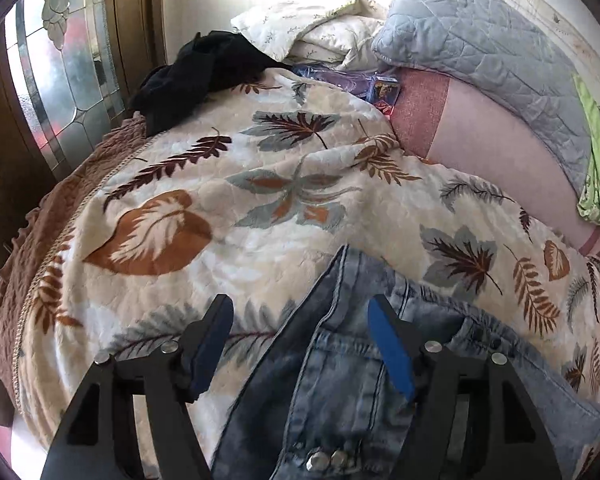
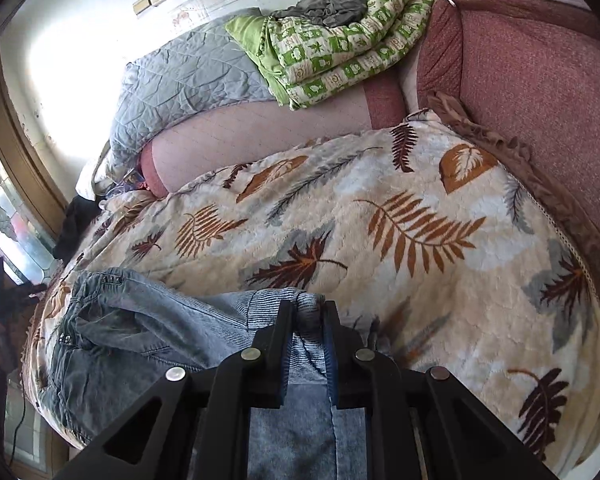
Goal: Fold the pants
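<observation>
Light blue denim pants point(image 1: 340, 384) lie on a leaf-patterned blanket point(image 1: 260, 184) on the bed. My left gripper point(image 1: 300, 320) is open, its blue-padded fingers point(image 1: 392, 344) spread on either side of the pants' waist part, with metal studs near the bottom. In the right wrist view the pants point(image 2: 140, 340) stretch to the left, and my right gripper point(image 2: 308, 312) is shut on a ribbed cuff of the pants point(image 2: 306, 320), held just above the blanket point(image 2: 420, 240).
A black garment point(image 1: 204, 68) lies at the far edge of the bed. A grey quilted pillow point(image 1: 488, 56), a floral pillow point(image 1: 308, 28) and a green patterned quilt point(image 2: 340, 44) are at the head. A glass door point(image 1: 56, 76) stands on the left.
</observation>
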A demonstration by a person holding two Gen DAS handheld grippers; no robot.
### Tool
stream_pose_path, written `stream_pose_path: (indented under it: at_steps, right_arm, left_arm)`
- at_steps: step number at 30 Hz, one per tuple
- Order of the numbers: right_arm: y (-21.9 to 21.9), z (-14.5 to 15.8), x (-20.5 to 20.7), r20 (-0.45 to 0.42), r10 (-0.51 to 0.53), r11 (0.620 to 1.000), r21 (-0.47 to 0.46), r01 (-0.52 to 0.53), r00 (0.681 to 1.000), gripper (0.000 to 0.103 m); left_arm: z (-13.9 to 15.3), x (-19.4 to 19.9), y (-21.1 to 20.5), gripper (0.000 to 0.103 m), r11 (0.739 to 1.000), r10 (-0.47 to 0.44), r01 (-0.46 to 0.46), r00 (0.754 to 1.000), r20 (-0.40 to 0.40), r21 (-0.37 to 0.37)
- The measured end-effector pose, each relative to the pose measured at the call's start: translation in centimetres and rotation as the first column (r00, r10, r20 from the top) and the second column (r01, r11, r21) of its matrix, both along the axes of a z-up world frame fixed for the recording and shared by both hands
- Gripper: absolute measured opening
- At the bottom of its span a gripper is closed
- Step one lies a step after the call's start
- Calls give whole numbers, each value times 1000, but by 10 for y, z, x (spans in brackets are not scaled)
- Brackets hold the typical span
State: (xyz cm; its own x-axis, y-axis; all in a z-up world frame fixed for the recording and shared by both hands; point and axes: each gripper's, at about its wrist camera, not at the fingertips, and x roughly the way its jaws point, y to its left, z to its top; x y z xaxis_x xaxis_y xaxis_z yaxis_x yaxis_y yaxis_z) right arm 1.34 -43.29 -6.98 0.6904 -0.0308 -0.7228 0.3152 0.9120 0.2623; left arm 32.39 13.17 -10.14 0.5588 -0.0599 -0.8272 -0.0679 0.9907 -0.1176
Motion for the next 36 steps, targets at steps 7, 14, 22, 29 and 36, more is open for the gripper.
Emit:
stream_pose_path:
  at_steps: [7,14,22,29,36]
  right_arm:
    - [-11,-14,14,-31,-9,1000,12,10,999,15]
    - [-15,-20,26,-32,-11,1000,11,12,999,15]
    - [-20,-19,35,-24,-31,999,27,32,999,15]
    - [-24,6,17,40,-59,997,51,57,997,15]
    - [-18,17,-38,62,-59,996,71,55,996,15]
  left_arm:
    - [-56,68,-28,72,999,31,-29,985,-169,17]
    - [-81,79,-47,39,993,-2,25,981,-196,116]
    - [-36,49,-18,10,999,-32,30,996,-78,-35]
    - [43,-31,8,10,983,-99,119,985,141,-138]
    - [73,-147,32,10,973,-162,197,953,255,-119]
